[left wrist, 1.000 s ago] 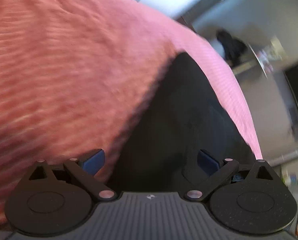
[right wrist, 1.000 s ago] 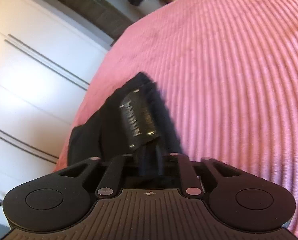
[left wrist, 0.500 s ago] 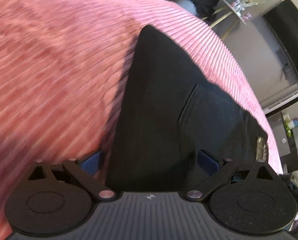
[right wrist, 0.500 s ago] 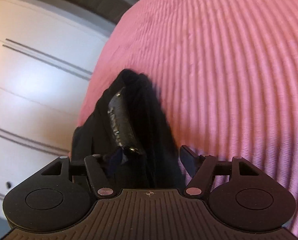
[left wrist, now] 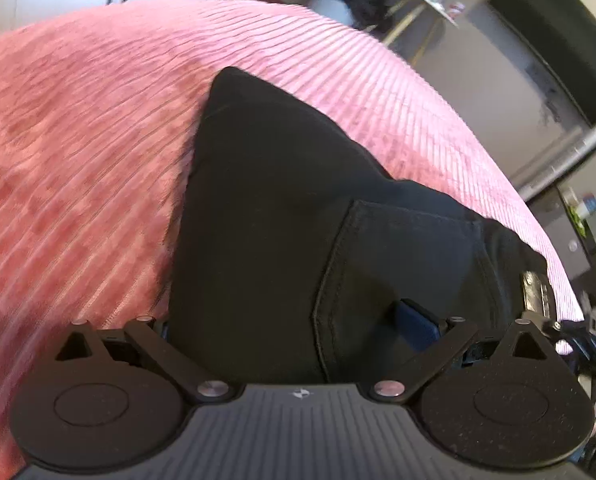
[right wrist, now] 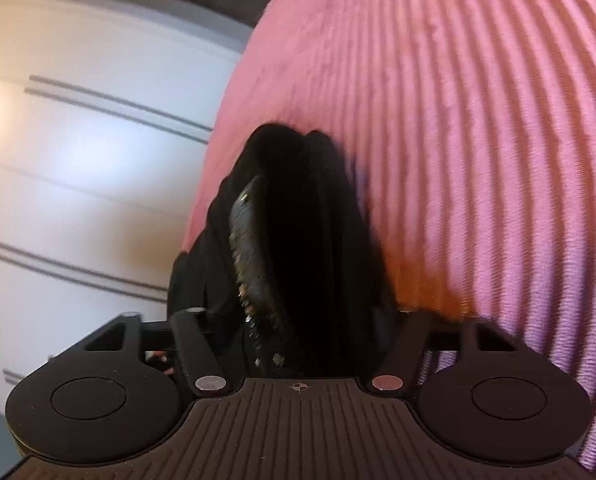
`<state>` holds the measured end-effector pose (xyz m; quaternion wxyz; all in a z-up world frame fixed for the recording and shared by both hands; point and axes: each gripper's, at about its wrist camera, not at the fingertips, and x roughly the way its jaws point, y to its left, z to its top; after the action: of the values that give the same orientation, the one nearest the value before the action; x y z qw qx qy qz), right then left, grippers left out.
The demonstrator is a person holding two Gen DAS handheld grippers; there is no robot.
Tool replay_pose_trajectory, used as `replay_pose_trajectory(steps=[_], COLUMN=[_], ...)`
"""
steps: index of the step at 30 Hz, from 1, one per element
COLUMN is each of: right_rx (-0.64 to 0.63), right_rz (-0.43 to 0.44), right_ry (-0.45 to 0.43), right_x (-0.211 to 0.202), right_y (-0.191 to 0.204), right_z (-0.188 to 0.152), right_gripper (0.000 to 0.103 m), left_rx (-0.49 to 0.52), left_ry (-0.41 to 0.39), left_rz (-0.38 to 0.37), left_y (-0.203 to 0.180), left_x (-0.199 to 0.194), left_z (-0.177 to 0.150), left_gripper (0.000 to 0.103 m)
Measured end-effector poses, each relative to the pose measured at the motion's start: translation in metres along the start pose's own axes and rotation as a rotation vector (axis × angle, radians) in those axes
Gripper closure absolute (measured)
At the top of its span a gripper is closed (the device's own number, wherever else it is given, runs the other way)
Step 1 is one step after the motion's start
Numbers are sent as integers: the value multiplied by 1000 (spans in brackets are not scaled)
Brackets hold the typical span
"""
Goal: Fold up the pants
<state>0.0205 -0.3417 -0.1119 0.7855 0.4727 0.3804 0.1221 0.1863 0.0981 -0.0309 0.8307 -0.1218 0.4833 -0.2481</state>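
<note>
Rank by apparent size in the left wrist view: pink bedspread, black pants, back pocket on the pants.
1. Pink bedspread, largest.
2. Black pants.
3. Back pocket, smallest.
The pants lie nearer the camera, so the gap to the bedspread looks smaller than it is.

My tongs are black with blue pads. The pants are plain black. The bed cover is pink, ribbed in fine stripes. The wardrobe is white with grey lines.

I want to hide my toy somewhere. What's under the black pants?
The pants lie on a pink ribbed blanket, which shows all around them. Whatever lies directly beneath the pants is covered by the cloth, so a toy there can't be ruled out.
</note>
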Motion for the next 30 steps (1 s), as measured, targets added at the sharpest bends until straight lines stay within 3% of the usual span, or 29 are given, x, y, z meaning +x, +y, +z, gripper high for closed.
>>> replay_pose_trajectory(steps=[3, 8, 15, 20, 23, 26, 27, 28, 30], right_rx=[-41, -86, -216, -305, -350, -350, -366, -369, -329], right_rz=[-26, -93, -148, -116, -99, -92, -121, -160, -268], right_ry=[10, 34, 5, -26, -75, -131, -152, -169, -222], right_x=[10, 33, 27, 20, 20, 18, 19, 17, 15], right_y=[8, 31, 78, 113, 131, 137, 141, 142, 137], right_z=[4, 9, 3, 14, 28, 42, 48, 54, 63], right_gripper=[49, 42, 64, 65, 65, 65, 60, 47, 35], left_rx=[59, 41, 43, 13, 91, 77, 61, 54, 59], left_ry=[-3, -6, -63, -117, -171, -223, -243, -262, -302], left_rz=[9, 13, 25, -28, 35, 45, 66, 120, 290], left_y=[-6, -7, -19, -30, -47, -50, -49, -48, -47], left_x=[-1, 1, -19, -36, -43, -50, -53, -55, -57], left_z=[-4, -2, -6, 8, 19, 33, 37, 40, 44], left_gripper=[4, 4, 10, 17, 27, 28, 28, 28, 11])
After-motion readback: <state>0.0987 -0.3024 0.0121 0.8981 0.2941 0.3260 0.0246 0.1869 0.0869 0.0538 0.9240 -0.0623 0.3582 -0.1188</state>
